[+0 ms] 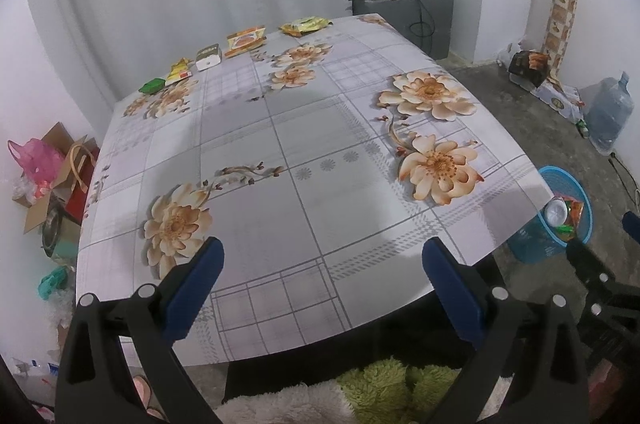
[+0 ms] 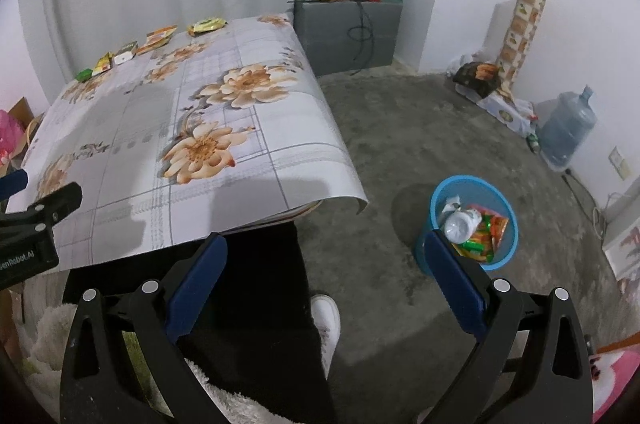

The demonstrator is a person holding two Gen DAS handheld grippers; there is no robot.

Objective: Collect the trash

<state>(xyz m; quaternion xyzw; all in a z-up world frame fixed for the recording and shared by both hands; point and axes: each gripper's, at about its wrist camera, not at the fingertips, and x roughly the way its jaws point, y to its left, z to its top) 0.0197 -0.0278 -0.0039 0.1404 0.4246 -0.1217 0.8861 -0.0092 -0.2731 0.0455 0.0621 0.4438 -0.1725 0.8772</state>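
Note:
Several pieces of trash lie along the far edge of the flowered table (image 1: 280, 128): a green packet (image 1: 152, 85), a yellow wrapper (image 1: 179, 71), a white box (image 1: 209, 57), an orange packet (image 1: 245, 40) and a yellow-green packet (image 1: 305, 24). They also show in the right wrist view, far left, around the white box (image 2: 125, 54). A blue bin (image 2: 473, 222) on the floor right of the table holds a bottle and wrappers; it also shows in the left wrist view (image 1: 560, 216). My left gripper (image 1: 322, 256) is open and empty over the table's near edge. My right gripper (image 2: 324, 252) is open and empty, off the table's near right corner.
A grey cabinet (image 1: 404, 20) with bottles stands behind the table. A water jug (image 2: 566, 128) and boxes sit along the right wall. Bags and cardboard (image 1: 52, 176) pile at the left. A person's dark leg and white shoe (image 2: 326, 316) are below the right gripper.

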